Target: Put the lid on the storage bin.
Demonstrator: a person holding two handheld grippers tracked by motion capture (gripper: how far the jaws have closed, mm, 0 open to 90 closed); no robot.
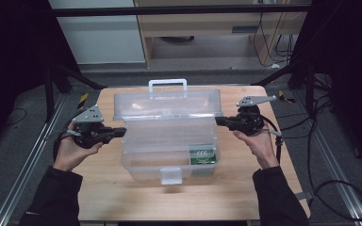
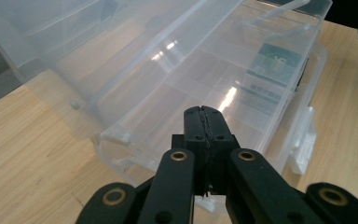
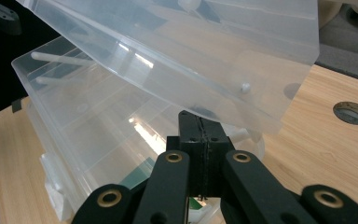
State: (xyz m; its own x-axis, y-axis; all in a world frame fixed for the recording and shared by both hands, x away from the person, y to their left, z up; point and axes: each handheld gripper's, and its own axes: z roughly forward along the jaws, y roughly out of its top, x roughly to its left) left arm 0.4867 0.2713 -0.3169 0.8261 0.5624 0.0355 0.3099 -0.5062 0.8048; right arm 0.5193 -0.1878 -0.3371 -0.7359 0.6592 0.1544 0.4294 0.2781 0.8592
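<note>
A clear plastic tool box [image 1: 136, 165] stands in the middle of the wooden table [image 1: 118, 195], its lid [image 1: 167, 104] raised and a clear inner tray [image 1: 169, 134] lifted over the base. A green packet [image 1: 202, 154] lies in the base's right front corner. My left gripper [image 1: 121, 132] is shut with nothing in it, its tip at the box's left side. My right gripper [image 1: 218, 121] is also shut and holds nothing, its tip at the right end by the lid hinge. In the left gripper view the closed jaws [image 2: 203, 112] point at the tray wall [image 2: 135, 93]. In the right gripper view the closed jaws [image 3: 198, 116] sit just under the lid [image 3: 191, 56].
The box's white handle [image 1: 168, 84] faces the far edge and its latch [image 1: 171, 175] faces me. A round hole [image 3: 352, 112] is in the table top beside the box. Bare wood lies in front of the box. Cables [image 1: 320, 155] trail on the floor at the right.
</note>
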